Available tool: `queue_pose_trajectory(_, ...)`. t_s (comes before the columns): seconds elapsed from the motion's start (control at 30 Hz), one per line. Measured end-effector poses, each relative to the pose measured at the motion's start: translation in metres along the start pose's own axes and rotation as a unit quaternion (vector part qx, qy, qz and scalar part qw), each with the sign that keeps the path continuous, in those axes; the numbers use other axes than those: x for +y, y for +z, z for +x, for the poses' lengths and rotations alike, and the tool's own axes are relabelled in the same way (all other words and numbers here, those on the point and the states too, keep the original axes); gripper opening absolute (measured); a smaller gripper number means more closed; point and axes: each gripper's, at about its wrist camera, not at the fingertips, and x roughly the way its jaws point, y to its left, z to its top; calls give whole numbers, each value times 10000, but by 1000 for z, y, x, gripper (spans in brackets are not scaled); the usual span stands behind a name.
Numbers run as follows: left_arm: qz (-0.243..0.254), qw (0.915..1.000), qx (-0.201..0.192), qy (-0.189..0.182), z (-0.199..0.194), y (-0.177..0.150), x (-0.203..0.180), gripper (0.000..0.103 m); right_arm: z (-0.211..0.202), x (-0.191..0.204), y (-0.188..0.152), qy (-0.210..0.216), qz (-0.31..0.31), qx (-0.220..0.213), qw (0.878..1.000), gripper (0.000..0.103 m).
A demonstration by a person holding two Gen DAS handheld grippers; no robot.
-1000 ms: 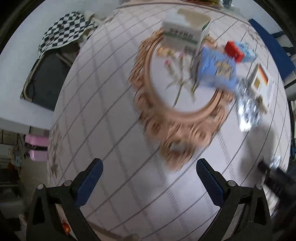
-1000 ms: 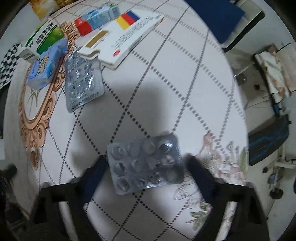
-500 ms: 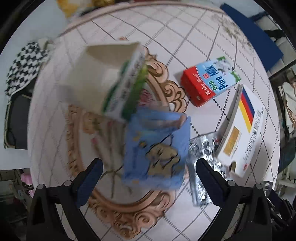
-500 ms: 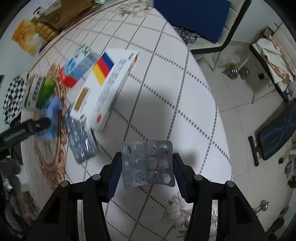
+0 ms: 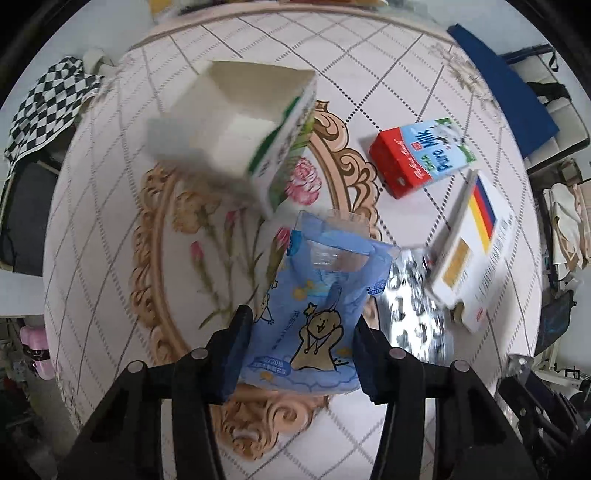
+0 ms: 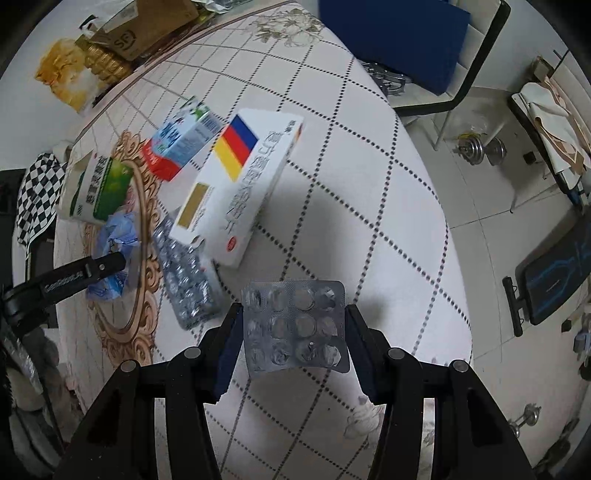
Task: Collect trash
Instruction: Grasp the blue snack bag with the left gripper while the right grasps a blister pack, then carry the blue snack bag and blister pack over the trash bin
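**Both grippers held a piece of trash**

The left gripper [image 5: 301, 354] was squeezed onto a blue wrapper [image 5: 314, 314] with a little cartoon animal on it. Its two dark blue pads [image 5: 236, 350] pressed the wrapper's sides low in the middle of the left wrist view. The wrapper sat over the gold ring drawn on the tablecloth [image 5: 110, 229].

The right gripper [image 6: 293, 341] was squeezed onto a silver pill sheet [image 6: 295, 326]. The sheet stood between the two pads in the lower middle of the right wrist view, lifted above the cloth.

The left wrist view showed a white and green box [image 5: 240, 133] very close and blurry in the upper middle. A red and blue milk carton [image 5: 421, 157] lay at the upper right. A white box with striped colors [image 5: 472, 254] lay at the right, with a second foil sheet [image 5: 413, 306] just beside it.

The right wrist view showed things the other did not. The left gripper's black arm [image 6: 66, 280] reached in from the left edge, onto the blue wrapper. A blue chair [image 6: 395, 40] stood at the top, and dumbbells [image 6: 480, 149] lay on the floor at the right. A cardboard box [image 6: 147, 26] and a yellow bag [image 6: 66, 77] sat at the upper left.
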Motion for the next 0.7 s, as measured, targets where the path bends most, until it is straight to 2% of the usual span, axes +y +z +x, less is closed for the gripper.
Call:
queue_pose_trajectory(0.23,-122,9991,-399,-24,-59,-80,26,48,-27,21,-41,94,-285,-93,9995,56)
queue_pose_trajectory(0.37,-179,9981,-582,-36,-82,-112,44,48,-47,31,-74,160,-405,-197,9989,56)
queue_pose_trajectory(0.4,-190,9978,-634,-58,-92,-131,51,48,-54,35,-88,186,-438,-242,9986,56)
queue_pose_trajectory(0.47,-178,9973,-704,-64,-98,-137,54,48,-65,42,-109,220,-464,-308,9982,56)
queue_pose_trajectory(0.7,9,9928,-1153,-316,-147,-246,102,48,-111,68,-212,367,-507,-639,9960,56)
